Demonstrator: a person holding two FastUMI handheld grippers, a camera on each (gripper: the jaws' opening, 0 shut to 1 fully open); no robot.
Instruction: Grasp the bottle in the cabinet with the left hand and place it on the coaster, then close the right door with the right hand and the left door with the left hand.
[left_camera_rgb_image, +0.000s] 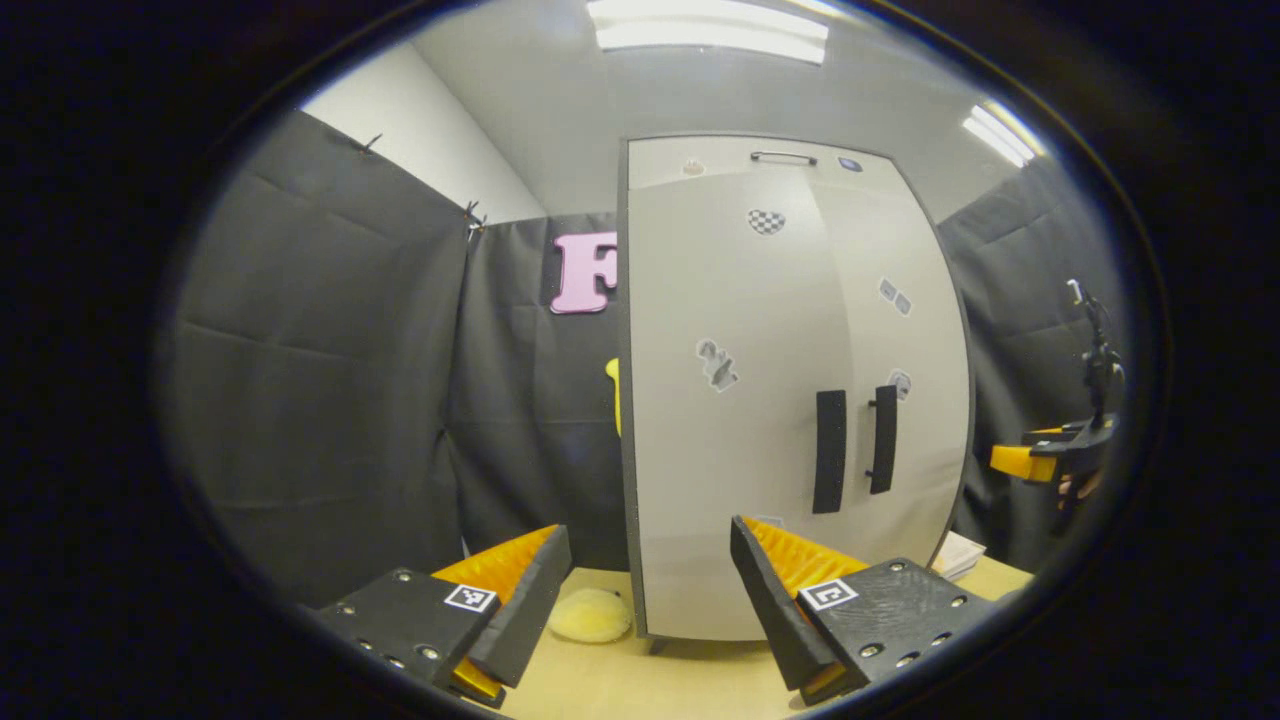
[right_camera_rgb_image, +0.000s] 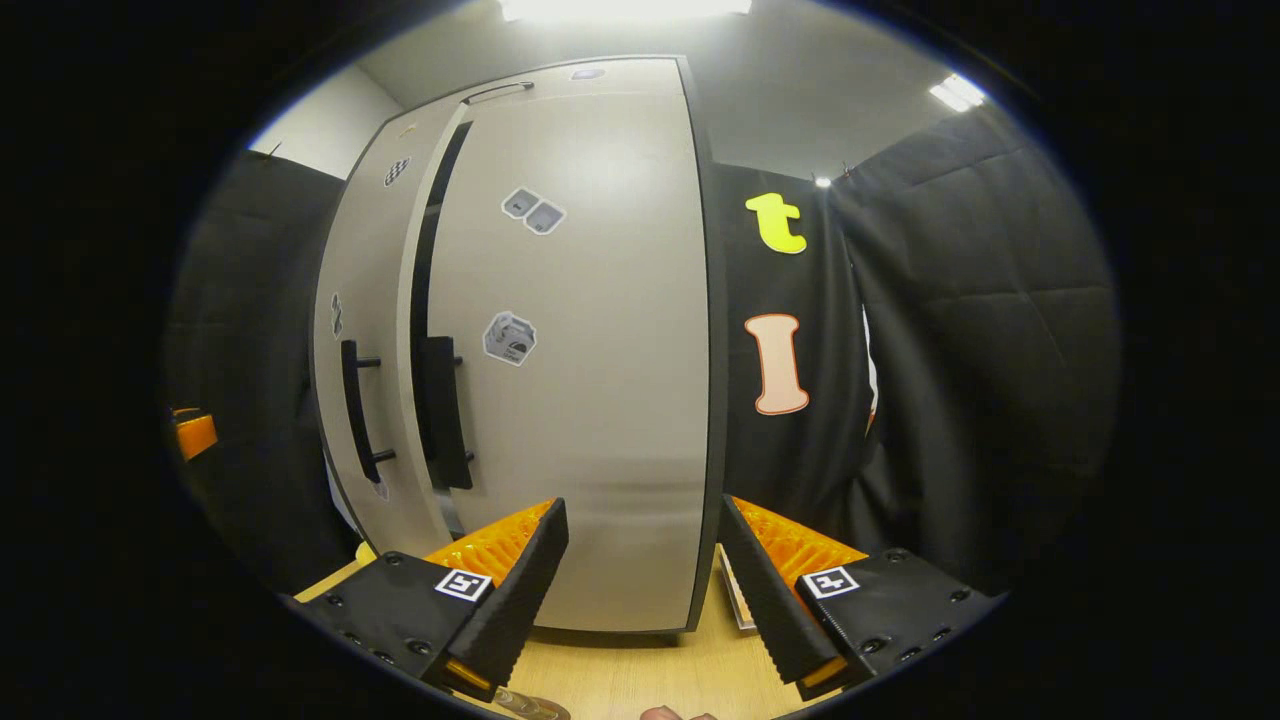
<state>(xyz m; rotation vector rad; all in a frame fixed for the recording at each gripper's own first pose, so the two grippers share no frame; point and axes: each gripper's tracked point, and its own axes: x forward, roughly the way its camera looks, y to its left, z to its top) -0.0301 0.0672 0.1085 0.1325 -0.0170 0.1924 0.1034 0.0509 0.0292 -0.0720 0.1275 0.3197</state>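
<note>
The cabinet (left_camera_rgb_image: 790, 400) stands on the table (left_camera_rgb_image: 640, 680), with a coaster (left_camera_rgb_image: 590, 614) beside its left corner.

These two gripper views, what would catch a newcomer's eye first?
The tall pale cabinet stands in the middle on the wooden table, stickers dotted over its two doors, with a pair of dark upright handles at the centre seam, where the right gripper view shows a dark gap. Low in the foreground of each view, the left gripper and right gripper hang open and hold nothing. A soft yellow coaster lies on the table left of the cabinet's foot.
</note>
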